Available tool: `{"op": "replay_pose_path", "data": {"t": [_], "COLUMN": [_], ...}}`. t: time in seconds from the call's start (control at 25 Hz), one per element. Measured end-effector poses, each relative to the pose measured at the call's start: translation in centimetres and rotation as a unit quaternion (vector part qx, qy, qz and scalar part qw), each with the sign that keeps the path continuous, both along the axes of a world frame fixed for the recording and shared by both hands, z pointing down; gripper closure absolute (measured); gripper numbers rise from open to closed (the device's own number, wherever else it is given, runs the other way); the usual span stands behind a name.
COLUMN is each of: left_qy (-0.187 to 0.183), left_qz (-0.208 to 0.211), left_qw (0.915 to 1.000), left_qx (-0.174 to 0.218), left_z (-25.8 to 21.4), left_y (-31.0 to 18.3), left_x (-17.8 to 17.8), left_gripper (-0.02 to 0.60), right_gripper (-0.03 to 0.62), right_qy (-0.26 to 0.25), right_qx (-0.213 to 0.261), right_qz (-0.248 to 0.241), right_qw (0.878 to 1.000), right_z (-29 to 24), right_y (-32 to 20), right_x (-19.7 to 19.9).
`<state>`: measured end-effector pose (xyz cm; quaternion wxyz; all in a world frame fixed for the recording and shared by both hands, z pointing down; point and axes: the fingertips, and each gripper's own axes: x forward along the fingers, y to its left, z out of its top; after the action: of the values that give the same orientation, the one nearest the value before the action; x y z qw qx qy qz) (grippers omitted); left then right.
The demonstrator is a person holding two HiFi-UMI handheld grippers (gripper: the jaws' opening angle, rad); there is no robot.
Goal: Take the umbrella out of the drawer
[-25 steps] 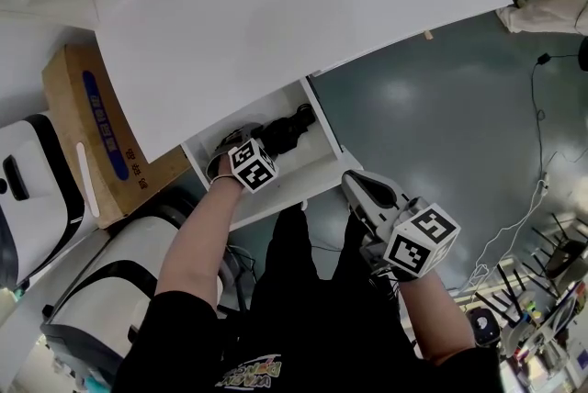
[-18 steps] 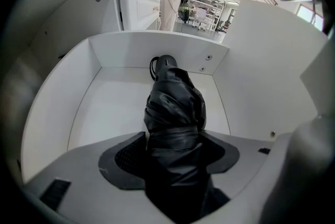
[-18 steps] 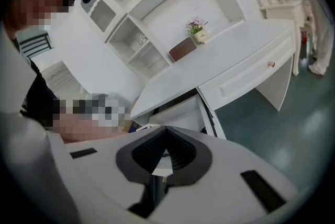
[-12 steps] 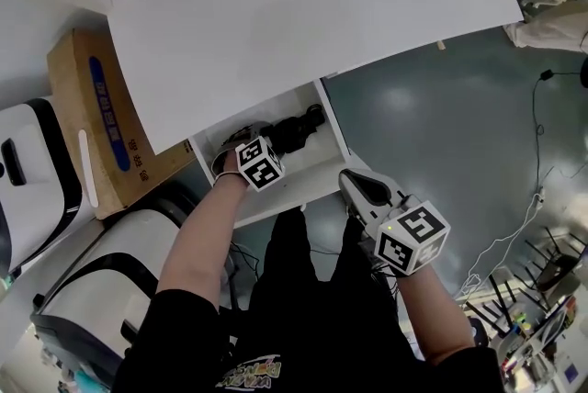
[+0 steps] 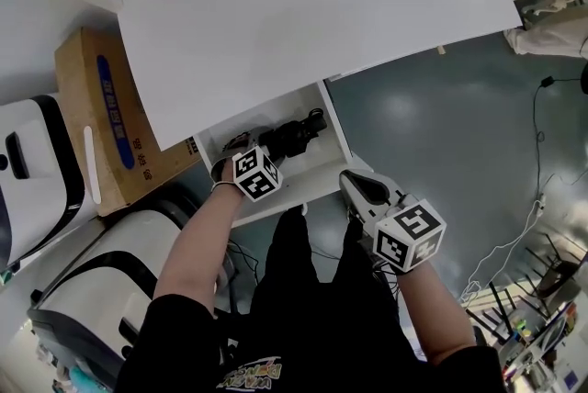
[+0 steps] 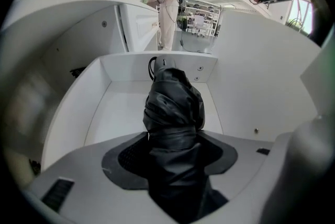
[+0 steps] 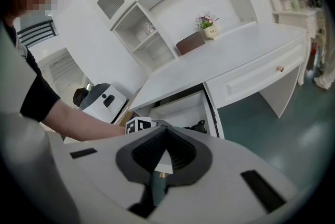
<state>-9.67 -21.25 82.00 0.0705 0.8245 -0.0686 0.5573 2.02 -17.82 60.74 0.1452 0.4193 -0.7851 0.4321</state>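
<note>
A folded black umbrella (image 5: 294, 133) lies in the open white drawer (image 5: 317, 173) under the desk top. My left gripper (image 5: 246, 147) reaches down into the drawer. In the left gripper view the umbrella's black fabric (image 6: 173, 108) fills the gap between the jaws of the left gripper (image 6: 172, 152). The jaws have just been closing, and their pads now press on it from both sides. My right gripper (image 5: 355, 184) hangs in front of the drawer's right corner. Its jaws meet with nothing between them, as the right gripper view (image 7: 166, 133) shows. The umbrella's end (image 7: 199, 126) shows past it.
The white desk top (image 5: 312, 5) overhangs the drawer's back. A cardboard box (image 5: 101, 120) and white appliances (image 5: 32, 171) stand at the left. Cables (image 5: 524, 226) lie on the grey-green floor at the right. A person (image 6: 166, 3) stands far off behind the drawer.
The left gripper's cube has drawn slightly back toward the drawer's front edge, and more of the umbrella shows beyond it. The right gripper has sunk a little and rolled.
</note>
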Motion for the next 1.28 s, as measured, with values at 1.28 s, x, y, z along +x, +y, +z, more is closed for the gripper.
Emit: {"op": "replay_pose_path", "data": {"t": [1.28], "left_qy": [0.150], "left_qz": [-0.147], "left_qw": [0.9610], "left_qx": [0.180], "left_z": [-22.8], "left_y": [0.3], "left_x": [-1.8], "left_gripper": [0.318], "right_gripper": [0.592], "right_qy": [-0.018], "right_qx": [0.076], "right_qz": [-0.058], "right_qw": [0.995], "right_z": [-8.3], "right_y": [-0.2], "right_x": [-2.0]}}
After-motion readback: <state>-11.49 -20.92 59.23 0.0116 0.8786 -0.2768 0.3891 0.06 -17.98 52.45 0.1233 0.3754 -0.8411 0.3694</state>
